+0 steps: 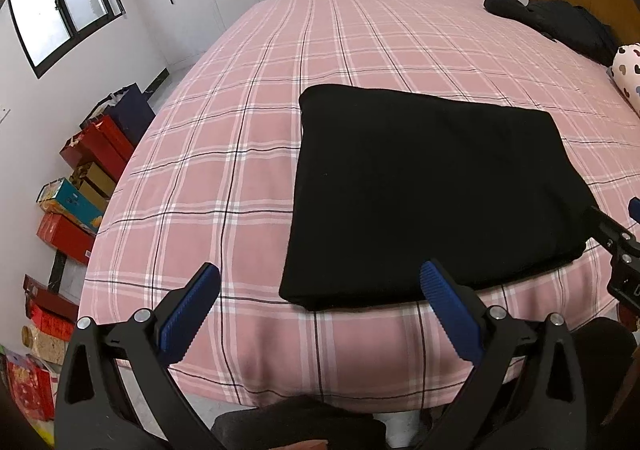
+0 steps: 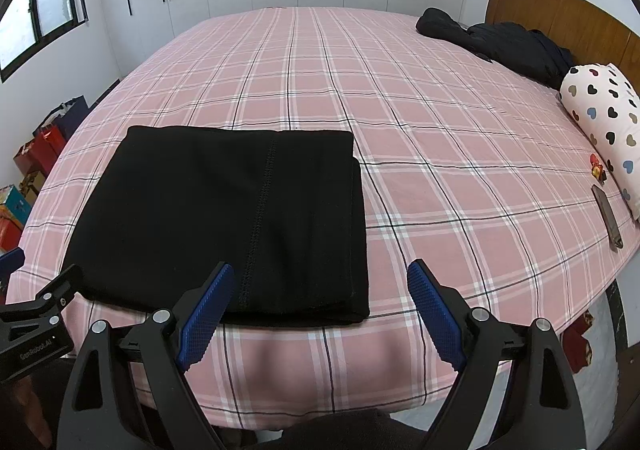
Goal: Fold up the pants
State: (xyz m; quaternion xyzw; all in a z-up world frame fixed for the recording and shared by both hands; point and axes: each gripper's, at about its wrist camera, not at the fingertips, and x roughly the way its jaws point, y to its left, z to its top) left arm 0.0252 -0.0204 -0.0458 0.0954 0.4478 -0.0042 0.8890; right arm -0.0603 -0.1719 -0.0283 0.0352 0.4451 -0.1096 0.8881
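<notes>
The black pants (image 1: 432, 190) lie folded into a flat rectangle on the pink plaid bed (image 1: 240, 154), near its front edge. They also show in the right wrist view (image 2: 224, 218), with a stitched seam running front to back. My left gripper (image 1: 320, 278) is open and empty, held just in front of the pants' near left corner. My right gripper (image 2: 320, 274) is open and empty, above the pants' near right corner. Neither gripper touches the cloth.
A dark jacket (image 2: 500, 42) lies by the wooden headboard (image 2: 560, 10). A heart-print pillow (image 2: 608, 118), a phone (image 2: 606, 216) and a small red toy (image 2: 597, 168) sit at the bed's right edge. Gift boxes and bags (image 1: 80, 186) stand along the left wall.
</notes>
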